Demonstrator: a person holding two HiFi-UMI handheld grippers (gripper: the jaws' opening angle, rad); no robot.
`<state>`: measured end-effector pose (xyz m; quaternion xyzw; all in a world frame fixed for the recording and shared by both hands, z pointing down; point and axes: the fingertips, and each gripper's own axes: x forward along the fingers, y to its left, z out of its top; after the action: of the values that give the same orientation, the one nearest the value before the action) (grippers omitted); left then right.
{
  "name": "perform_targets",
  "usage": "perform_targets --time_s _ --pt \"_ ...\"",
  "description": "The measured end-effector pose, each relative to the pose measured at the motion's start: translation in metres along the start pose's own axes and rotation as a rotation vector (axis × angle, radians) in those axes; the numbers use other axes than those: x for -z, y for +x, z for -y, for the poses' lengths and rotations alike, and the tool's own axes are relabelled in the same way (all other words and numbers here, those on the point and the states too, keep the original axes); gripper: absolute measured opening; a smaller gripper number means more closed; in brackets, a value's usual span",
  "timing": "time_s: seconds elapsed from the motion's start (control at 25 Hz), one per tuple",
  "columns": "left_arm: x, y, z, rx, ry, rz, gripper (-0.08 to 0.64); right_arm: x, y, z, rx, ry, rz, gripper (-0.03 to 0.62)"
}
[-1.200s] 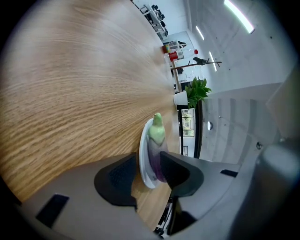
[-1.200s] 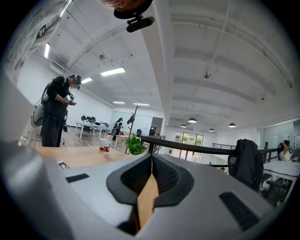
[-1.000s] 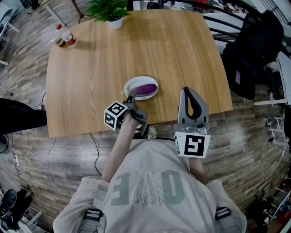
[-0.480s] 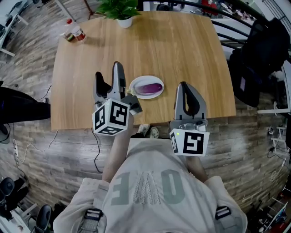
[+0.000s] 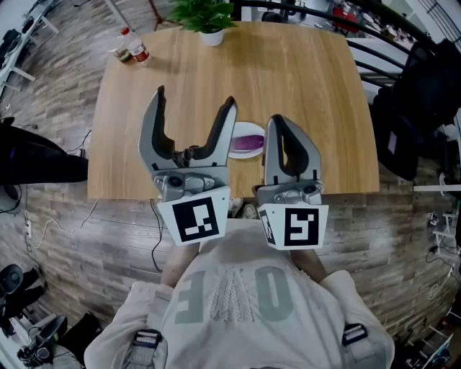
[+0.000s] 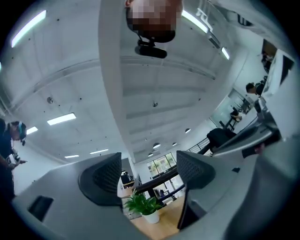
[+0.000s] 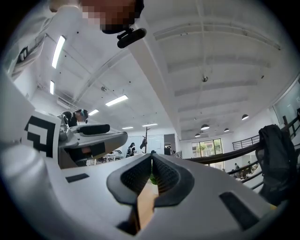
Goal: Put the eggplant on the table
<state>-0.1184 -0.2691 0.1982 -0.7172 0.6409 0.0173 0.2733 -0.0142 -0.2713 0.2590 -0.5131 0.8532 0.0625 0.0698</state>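
Note:
A purple eggplant (image 5: 248,143) lies on a small white plate (image 5: 248,126) near the front edge of the wooden table (image 5: 302,72); both grippers hide part of the plate. My left gripper (image 5: 194,101) is held high and close to the head camera, its jaws spread wide and empty. In the left gripper view the left gripper (image 6: 149,176) points over the table, and only the far room shows between its pads. My right gripper (image 5: 279,124) is beside it, just right of the plate, with its jaws shut. In the right gripper view the right gripper (image 7: 151,176) holds nothing.
A potted plant (image 5: 209,21) stands at the table's far edge and shows again in the left gripper view (image 6: 145,206). Two bottles (image 5: 133,49) stand at the far left corner. A dark bag (image 5: 425,79) sits off the table's right side. Cables lie on the wooden floor (image 5: 155,238).
My left gripper rose from beside the plate, rolled upright and opened wide. My right gripper lifted a little and moved closer to the plate. The eggplant stayed on the plate.

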Motion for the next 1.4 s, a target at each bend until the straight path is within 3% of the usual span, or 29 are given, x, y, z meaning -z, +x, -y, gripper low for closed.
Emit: perform_targets --time_s 0.08,0.16,0.2,0.32,0.76,0.92,1.12,1.4 --pt "0.006 0.000 0.003 0.030 0.015 -0.028 0.367 0.000 0.001 -0.002 -0.003 0.008 0.003 0.020" --pt "0.014 -0.001 0.004 0.043 -0.030 -0.052 0.354 0.002 0.003 -0.003 -0.009 0.020 -0.003 0.020" --pt "0.016 -0.001 0.004 0.043 -0.048 -0.058 0.304 0.004 0.004 -0.003 -0.015 0.026 -0.007 0.020" --pt "0.018 -0.002 0.004 0.049 -0.051 -0.056 0.015 0.007 0.006 -0.005 -0.036 0.036 -0.022 0.020" --pt "0.019 -0.001 0.007 0.066 -0.040 -0.067 0.009 0.012 0.007 -0.004 -0.014 0.001 -0.041 0.018" --pt "0.011 0.000 0.003 0.063 0.053 -0.049 0.009 0.010 0.009 -0.004 -0.012 -0.009 -0.038 0.018" --pt "0.005 -0.002 -0.002 0.063 0.002 -0.029 0.009 0.007 0.008 -0.003 -0.009 -0.019 -0.032 0.018" --pt "0.008 -0.005 -0.005 0.040 0.036 -0.040 0.009 0.010 0.006 -0.007 -0.029 -0.005 -0.039 0.018"
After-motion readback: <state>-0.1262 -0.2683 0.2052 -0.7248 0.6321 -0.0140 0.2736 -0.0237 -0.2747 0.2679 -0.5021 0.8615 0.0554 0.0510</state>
